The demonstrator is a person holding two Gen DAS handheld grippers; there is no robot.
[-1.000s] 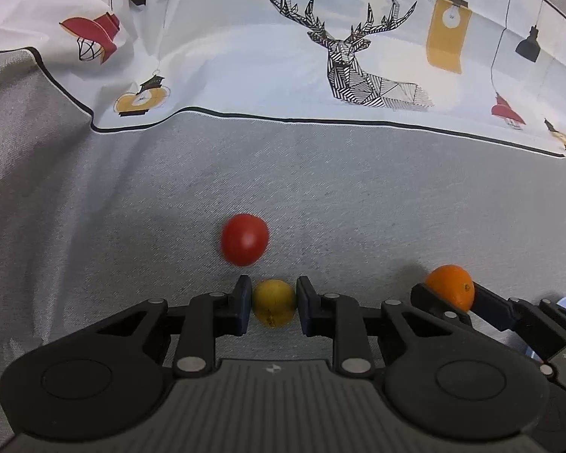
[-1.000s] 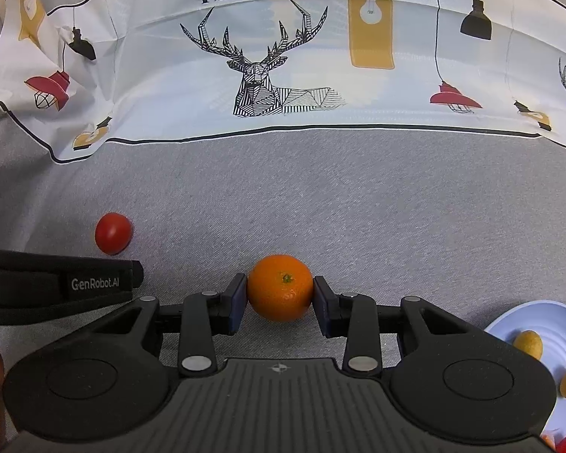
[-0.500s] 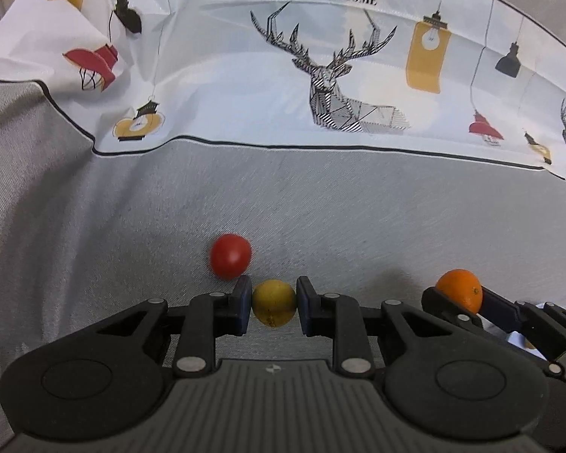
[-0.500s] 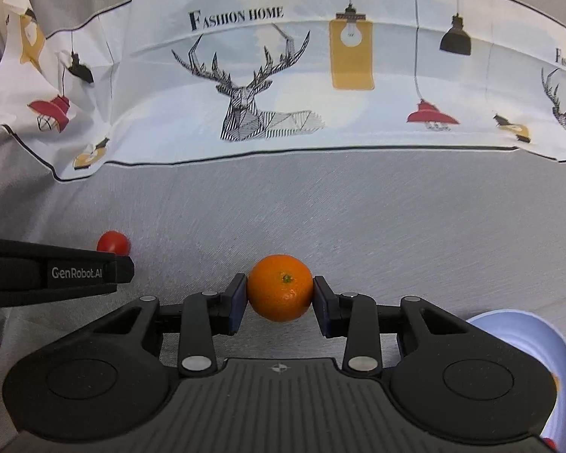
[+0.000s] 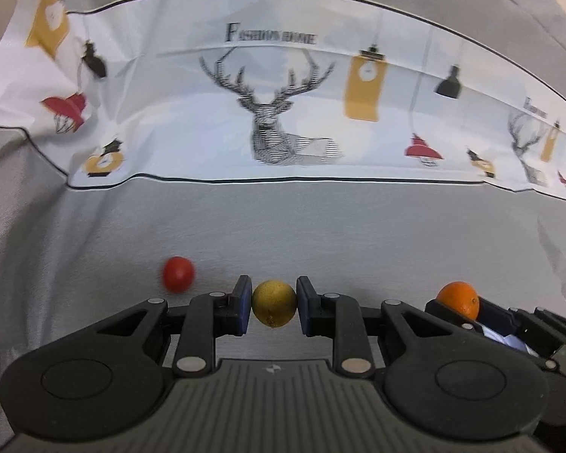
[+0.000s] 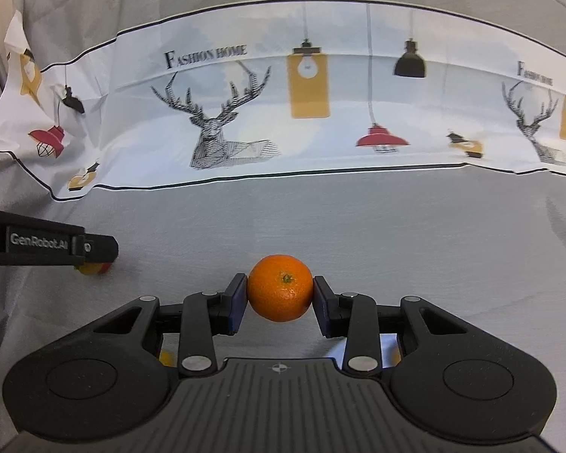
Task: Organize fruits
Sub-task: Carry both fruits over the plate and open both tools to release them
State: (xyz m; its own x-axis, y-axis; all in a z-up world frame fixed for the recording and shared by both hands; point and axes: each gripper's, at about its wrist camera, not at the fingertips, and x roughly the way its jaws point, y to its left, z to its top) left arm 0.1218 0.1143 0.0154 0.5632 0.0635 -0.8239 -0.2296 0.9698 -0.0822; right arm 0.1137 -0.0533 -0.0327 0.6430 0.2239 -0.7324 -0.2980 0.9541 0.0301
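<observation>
Lifting away from the grey cloth (image 5: pixel 320 234), both grippers now ride higher than a second ago. The left gripper (image 5: pixel 274 309) pinches a yellow fruit (image 5: pixel 274 308); the right gripper (image 6: pixel 280 294) pinches an orange (image 6: pixel 280 287). The red tomato (image 5: pixel 178 274) remains on the cloth. The plate is mostly hidden beneath the right gripper, its contents unseen.

Two grippers are counted: the left gripper (image 5: pixel 274 304) and the right gripper (image 6: pixel 280 294). Three fruits are seen in the left wrist view: one yellow fruit (image 5: pixel 274 303) at lower centre, one orange (image 5: pixel 457 299) at lower right, and one red fruit (image 5: pixel 178 274) at lower left. One printed cloth (image 6: pixel 283 113) is spread across the upper frame, bearing two deer figures.
</observation>
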